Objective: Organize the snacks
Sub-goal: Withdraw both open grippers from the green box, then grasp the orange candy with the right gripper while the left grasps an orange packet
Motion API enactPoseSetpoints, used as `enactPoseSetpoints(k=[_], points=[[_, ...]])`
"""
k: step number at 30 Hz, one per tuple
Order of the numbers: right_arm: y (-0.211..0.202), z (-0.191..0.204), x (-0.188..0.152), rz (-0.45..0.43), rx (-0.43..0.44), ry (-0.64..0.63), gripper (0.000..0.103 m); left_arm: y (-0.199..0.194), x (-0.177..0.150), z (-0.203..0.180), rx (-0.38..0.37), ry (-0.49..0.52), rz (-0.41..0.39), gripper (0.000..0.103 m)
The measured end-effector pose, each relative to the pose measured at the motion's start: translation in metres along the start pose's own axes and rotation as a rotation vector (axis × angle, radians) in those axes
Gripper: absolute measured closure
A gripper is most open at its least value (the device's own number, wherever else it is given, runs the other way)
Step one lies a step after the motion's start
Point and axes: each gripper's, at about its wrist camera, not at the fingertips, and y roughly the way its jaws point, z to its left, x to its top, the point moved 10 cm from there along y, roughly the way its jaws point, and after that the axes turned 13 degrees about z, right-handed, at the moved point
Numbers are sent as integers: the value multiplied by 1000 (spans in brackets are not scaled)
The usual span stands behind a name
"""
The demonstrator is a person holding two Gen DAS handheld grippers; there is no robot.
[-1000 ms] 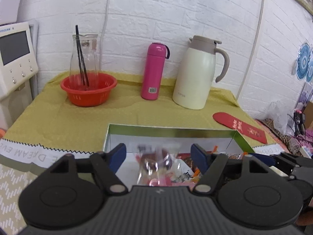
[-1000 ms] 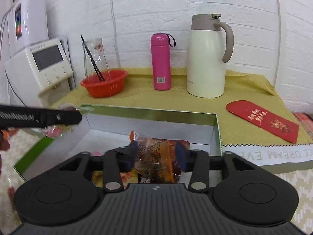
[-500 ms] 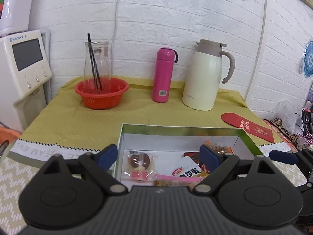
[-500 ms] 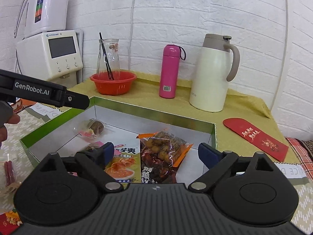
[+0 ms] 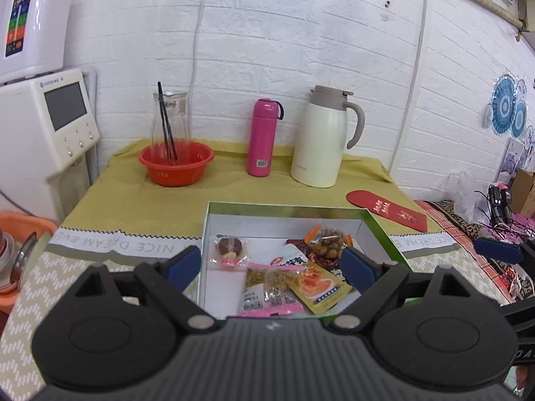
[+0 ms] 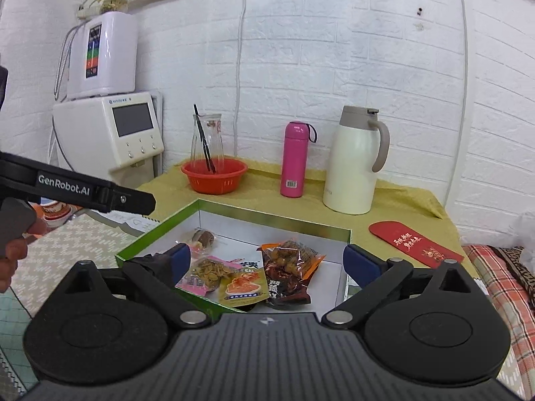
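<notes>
A green-rimmed box (image 5: pixel 381 230) with a white inside is sitting on an olive-yellow cloth (image 5: pixel 133 200). A yellow packet (image 5: pixel 317 287) and a pink-edged packet (image 5: pixel 267 300) are lying in it. Far behind, an orange-red basket (image 5: pixel 176 163), a pink flask (image 5: pixel 262 137) and a cream jug (image 5: pixel 321 140) are standing before a white brick wall (image 5: pixel 267 33); a red envelope (image 5: pixel 384 209) is lying on the right.

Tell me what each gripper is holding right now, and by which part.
Nothing. The left gripper and right gripper are both open and empty; the snack packets lie loose in the box.
</notes>
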Motion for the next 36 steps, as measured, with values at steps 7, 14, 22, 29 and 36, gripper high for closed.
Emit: enactPoseSetpoints(k=[7, 14, 22, 29, 36], points=[[-53, 15, -57, 28, 104, 93, 0, -40, -63, -4, -47, 9, 12, 13], [-60, 24, -123, 75, 92, 162, 0, -41, -141, -4, -109, -48, 82, 13], [-25, 22, -159, 189, 23, 162, 0, -24, -197, -12, -141, -70, 190, 13], [-6, 34, -140, 185, 67, 76, 28, -17, -196, -1, -101, -82, 199, 13], [28, 39, -139, 231, 15, -32, 33, -11, -194, 12, -86, -116, 208, 13]])
